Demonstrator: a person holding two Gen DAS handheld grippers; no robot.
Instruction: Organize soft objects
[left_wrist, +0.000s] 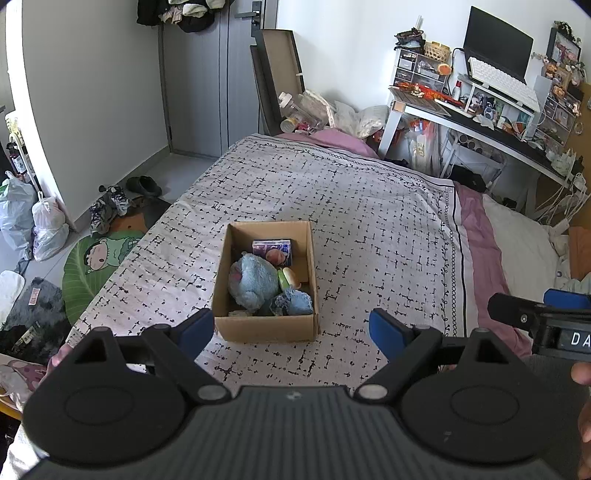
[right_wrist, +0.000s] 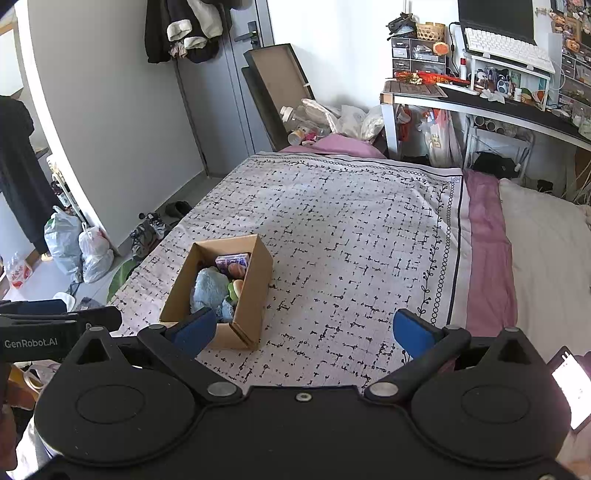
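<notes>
An open cardboard box (left_wrist: 266, 326) stands on the patterned bedspread (left_wrist: 351, 206). Inside lie a blue plush toy (left_wrist: 251, 280), a small blue cloth item (left_wrist: 295, 301), a green and cream soft toy (left_wrist: 287, 277) and a purple packet (left_wrist: 273, 250). My left gripper (left_wrist: 291, 328) is open and empty, held just in front of the box's near wall. My right gripper (right_wrist: 304, 328) is open and empty, to the right of the box (right_wrist: 255, 291); it also shows at the right edge of the left wrist view (left_wrist: 517, 314). The blue plush (right_wrist: 208, 286) shows in the right wrist view.
A pink sheet (left_wrist: 480, 229) and a white pillow (left_wrist: 524, 243) lie on the bed's right side. A cluttered desk (left_wrist: 480, 110) stands at the far right. Shoes (left_wrist: 110, 206), plastic bags (left_wrist: 44, 221) and a green mat (left_wrist: 99, 258) lie on the floor to the left.
</notes>
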